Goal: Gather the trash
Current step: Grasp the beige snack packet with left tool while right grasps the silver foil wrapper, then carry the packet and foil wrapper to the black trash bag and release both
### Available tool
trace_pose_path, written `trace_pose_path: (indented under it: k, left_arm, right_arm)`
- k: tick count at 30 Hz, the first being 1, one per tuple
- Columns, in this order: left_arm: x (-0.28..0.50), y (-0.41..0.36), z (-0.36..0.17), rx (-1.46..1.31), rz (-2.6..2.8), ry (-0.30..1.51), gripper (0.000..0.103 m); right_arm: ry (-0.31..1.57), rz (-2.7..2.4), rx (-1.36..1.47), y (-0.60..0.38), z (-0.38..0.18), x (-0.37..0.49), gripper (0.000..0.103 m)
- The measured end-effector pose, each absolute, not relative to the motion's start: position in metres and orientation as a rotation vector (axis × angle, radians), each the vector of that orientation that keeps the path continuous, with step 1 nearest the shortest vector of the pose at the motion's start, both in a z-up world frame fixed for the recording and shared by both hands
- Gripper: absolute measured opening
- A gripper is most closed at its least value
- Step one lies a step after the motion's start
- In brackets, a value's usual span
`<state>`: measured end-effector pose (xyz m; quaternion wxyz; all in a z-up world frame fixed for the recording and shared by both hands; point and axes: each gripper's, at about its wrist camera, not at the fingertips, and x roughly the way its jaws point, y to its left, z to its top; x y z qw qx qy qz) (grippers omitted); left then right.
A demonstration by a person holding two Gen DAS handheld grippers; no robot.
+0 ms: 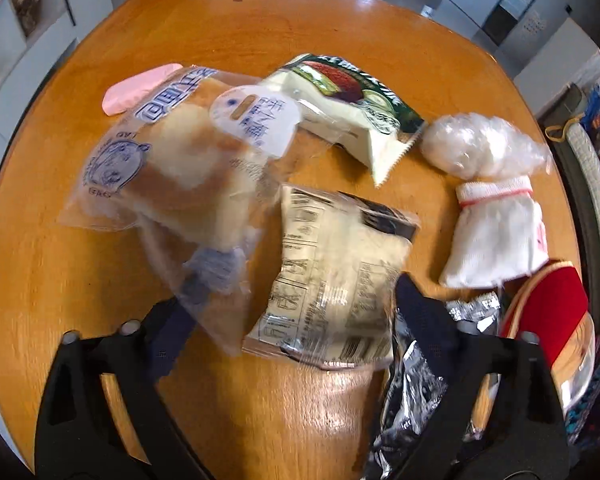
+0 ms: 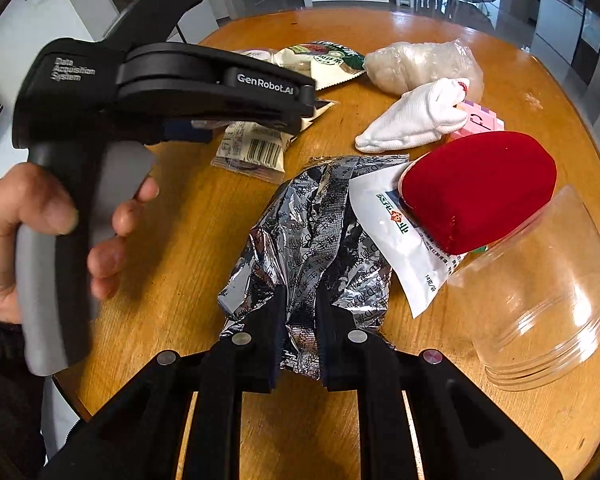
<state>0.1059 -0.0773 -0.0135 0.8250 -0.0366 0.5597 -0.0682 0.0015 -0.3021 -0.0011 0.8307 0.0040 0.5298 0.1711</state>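
Note:
My left gripper (image 1: 296,300) is open above the round wooden table (image 1: 40,280). Between its fingers lies a cream snack wrapper (image 1: 332,272). A clear bread bag (image 1: 172,168) lies just past the left finger. A green and cream wrapper (image 1: 352,112) lies further back. My right gripper (image 2: 298,312) is shut on a crumpled silver foil wrapper (image 2: 308,232), which rests on the table. The foil also shows at the right finger in the left wrist view (image 1: 412,396). The left gripper's body (image 2: 160,84) hovers over the cream wrapper (image 2: 252,152) in the right wrist view.
A white sock (image 2: 416,116), a crumpled clear bag (image 2: 424,64), a red velvet box (image 2: 480,188), a white sachet (image 2: 396,232), a clear plastic jar (image 2: 540,292) and a pink block (image 2: 480,120) lie to the right. A pink item (image 1: 136,88) lies far left.

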Motion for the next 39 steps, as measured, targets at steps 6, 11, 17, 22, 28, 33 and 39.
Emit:
trace_pose_path:
  k: [6,11,17,22,28,33,39]
  left_arm:
    - [0.069,-0.074,-0.005,-0.049,-0.233,1.186,0.055]
    - [0.021,-0.043,-0.002,-0.066,-0.235,1.171,0.055]
    - [-0.027,0.014,0.021,-0.081,-0.179,1.090,0.055]
    - [-0.065,0.073,0.040,-0.099,-0.117,1.023,0.055]
    - [-0.119,0.140,0.048,-0.144,0.011,0.970,0.055]
    - [-0.162,0.186,0.042,-0.205,0.114,0.945,0.055]
    - [-0.225,0.245,0.037,-0.279,0.271,0.907,0.055]
  right_arm:
    - [1.128,0.368,0.031,-0.303,0.001,-0.001,0.015]
    - [1.129,0.390,0.015,-0.290,0.006,-0.009,0.015]
    - [1.101,0.425,-0.002,-0.261,0.015,-0.023,0.015]
    - [1.076,0.489,-0.038,-0.222,0.028,-0.039,0.015]
    - [1.058,0.591,-0.104,-0.158,0.038,-0.065,0.015]
    - [1.062,0.704,-0.154,-0.100,0.039,-0.093,0.015]
    - [1.067,0.845,-0.237,-0.030,0.038,-0.134,0.016]
